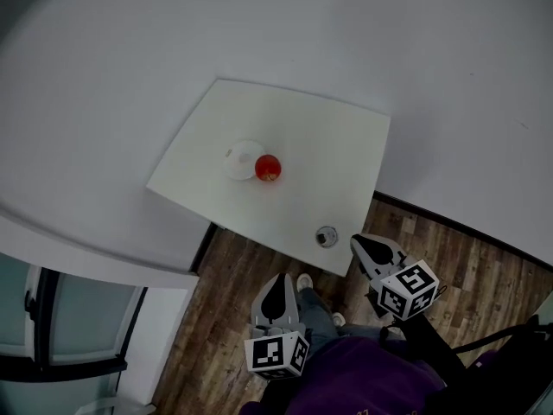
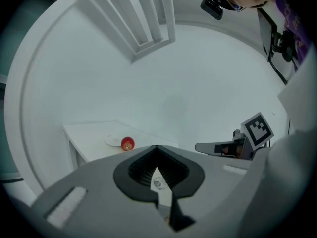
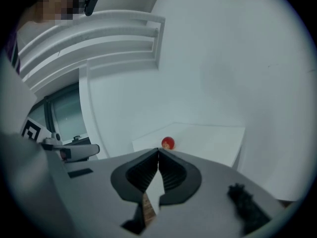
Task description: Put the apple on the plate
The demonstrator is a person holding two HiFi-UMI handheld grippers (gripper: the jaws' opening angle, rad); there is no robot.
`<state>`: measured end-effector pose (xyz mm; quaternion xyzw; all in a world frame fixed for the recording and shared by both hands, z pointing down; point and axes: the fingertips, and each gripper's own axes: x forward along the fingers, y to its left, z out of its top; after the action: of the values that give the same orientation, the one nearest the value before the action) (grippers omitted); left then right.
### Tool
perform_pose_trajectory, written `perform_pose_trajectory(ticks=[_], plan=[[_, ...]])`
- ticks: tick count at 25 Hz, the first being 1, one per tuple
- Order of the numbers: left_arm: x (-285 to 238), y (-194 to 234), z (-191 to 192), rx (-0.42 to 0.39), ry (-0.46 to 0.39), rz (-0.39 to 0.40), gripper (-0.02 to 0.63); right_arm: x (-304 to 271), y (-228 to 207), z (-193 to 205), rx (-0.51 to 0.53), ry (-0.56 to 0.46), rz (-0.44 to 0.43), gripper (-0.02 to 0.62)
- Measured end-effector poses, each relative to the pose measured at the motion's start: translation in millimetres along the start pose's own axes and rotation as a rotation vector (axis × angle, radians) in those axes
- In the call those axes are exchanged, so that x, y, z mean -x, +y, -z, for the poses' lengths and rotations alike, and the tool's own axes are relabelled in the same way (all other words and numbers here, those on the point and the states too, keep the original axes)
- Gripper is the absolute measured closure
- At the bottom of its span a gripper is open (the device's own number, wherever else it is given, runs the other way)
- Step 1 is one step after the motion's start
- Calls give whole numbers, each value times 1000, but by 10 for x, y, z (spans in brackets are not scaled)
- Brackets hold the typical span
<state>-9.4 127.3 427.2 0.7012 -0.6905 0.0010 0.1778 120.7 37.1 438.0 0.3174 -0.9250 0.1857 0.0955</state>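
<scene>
A red apple (image 1: pixel 268 168) sits on a white table (image 1: pixel 328 145), touching the right edge of a small white plate (image 1: pixel 242 159). Both grippers hover over the wooden floor, short of the table's near edge. My left gripper (image 1: pixel 277 280) is shut and empty, as is my right gripper (image 1: pixel 356 242), which is close to the table's front corner. In the left gripper view the apple (image 2: pixel 127 143) and plate (image 2: pixel 113 141) lie far ahead of the shut jaws (image 2: pixel 156 148), and the right gripper (image 2: pixel 199 147) shows alongside. The right gripper view has the apple (image 3: pixel 168 143) straight ahead of its shut jaws (image 3: pixel 158 151).
A small round grey object (image 1: pixel 326 236) lies near the table's front edge. White walls stand behind and to the right of the table. A white curved counter (image 1: pixel 86 249) and a glass door (image 1: pixel 60 327) are at the left. The person's shoes (image 1: pixel 304 282) stand on the wooden floor (image 1: pixel 225 318).
</scene>
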Motion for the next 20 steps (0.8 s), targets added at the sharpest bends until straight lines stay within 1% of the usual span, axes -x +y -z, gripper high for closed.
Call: perform_pose_trajectory(ticks=[5,12,20], plan=[[-410,212,-188,-9,0,28,598,-388,-143,-166,-3,6,20,584],[-1006,502,-424,-38,6,76,599,-845,-398,-377,-14,6,70,584],[-1572,800,-559,-59,35,122,598,-1308,-617,-531,-31,15,125,584]])
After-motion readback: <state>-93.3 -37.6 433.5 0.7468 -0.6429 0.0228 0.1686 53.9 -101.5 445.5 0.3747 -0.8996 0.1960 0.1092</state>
